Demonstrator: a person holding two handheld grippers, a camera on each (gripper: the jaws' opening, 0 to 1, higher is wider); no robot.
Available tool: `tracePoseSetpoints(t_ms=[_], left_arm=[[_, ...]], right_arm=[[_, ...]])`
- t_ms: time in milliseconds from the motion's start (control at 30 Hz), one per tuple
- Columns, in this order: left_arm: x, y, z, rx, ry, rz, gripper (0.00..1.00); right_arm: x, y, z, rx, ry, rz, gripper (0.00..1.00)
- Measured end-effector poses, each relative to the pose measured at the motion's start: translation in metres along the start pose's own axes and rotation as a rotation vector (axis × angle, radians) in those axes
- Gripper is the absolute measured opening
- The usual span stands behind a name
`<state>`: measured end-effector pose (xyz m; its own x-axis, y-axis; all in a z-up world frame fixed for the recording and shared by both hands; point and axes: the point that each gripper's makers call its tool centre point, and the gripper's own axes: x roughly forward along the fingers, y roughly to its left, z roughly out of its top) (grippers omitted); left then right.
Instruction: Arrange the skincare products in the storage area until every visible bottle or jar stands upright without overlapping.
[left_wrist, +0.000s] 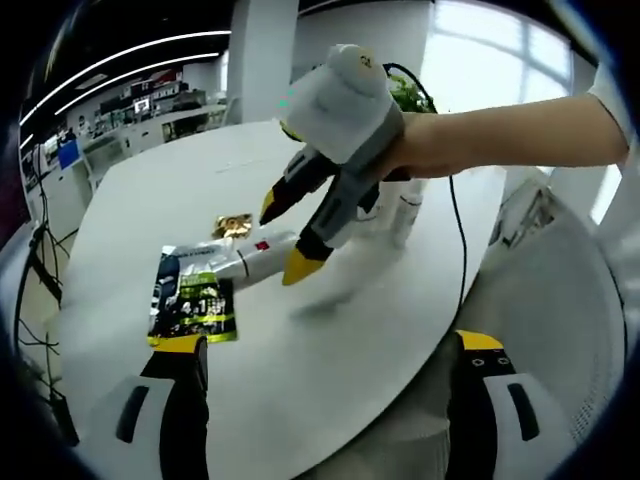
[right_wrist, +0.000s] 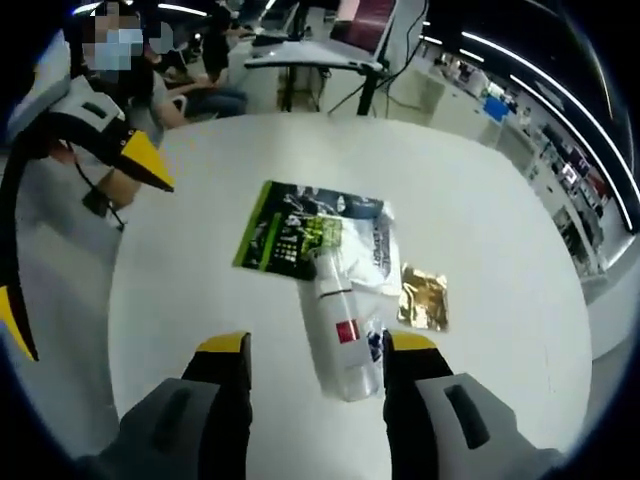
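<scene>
A white bottle (right_wrist: 338, 325) with a small red label lies on its side on the round white table (right_wrist: 480, 200). My right gripper (right_wrist: 317, 345) hangs open just over it, a jaw on either side of its lower end. In the left gripper view the same bottle (left_wrist: 250, 260) lies under the right gripper (left_wrist: 285, 238), which a hand holds. A green-and-black sachet (left_wrist: 193, 295) lies flat beside the bottle, the bottle's far end resting on this sachet (right_wrist: 295, 235). My left gripper (left_wrist: 330, 345) is open wide near the table's edge and holds nothing.
A gold sachet (right_wrist: 424, 297) lies right of the bottle, and a pale sachet (right_wrist: 368, 250) partly covers the green one. Behind the right gripper stands an upright white bottle (left_wrist: 407, 212). The left gripper (right_wrist: 80, 240) enters from the left. People sit at desks beyond the table.
</scene>
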<state>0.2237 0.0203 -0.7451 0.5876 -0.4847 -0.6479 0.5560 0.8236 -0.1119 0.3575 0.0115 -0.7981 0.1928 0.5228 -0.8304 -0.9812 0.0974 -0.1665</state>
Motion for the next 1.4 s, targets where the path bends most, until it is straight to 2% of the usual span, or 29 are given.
tracePoseSetpoints(t_ms=[200, 667, 1000, 1133, 1233, 1400], left_arm=[[0.000, 0.003, -0.001, -0.011, 0.002, 0.007, 0.97], [-0.001, 0.006, -0.004, -0.015, 0.011, 0.020, 0.96], [0.000, 0.007, -0.006, -0.020, 0.020, 0.023, 0.96], [0.000, 0.008, -0.007, -0.022, 0.025, 0.026, 0.96], [0.000, 0.009, -0.007, -0.023, 0.028, 0.029, 0.96], [0.000, 0.008, -0.007, -0.029, 0.025, 0.031, 0.95]], right_arm=[[0.015, -0.009, -0.009, -0.010, 0.048, 0.014, 0.42], [0.026, -0.015, -0.015, -0.046, 0.121, 0.049, 0.21], [0.030, -0.009, -0.020, -0.102, 0.160, 0.082, 0.20], [0.033, -0.011, -0.020, -0.095, 0.165, 0.082, 0.20], [0.033, -0.012, -0.021, -0.089, 0.172, 0.063, 0.19], [0.024, -0.011, -0.020, -0.051, 0.131, 0.006, 0.19]])
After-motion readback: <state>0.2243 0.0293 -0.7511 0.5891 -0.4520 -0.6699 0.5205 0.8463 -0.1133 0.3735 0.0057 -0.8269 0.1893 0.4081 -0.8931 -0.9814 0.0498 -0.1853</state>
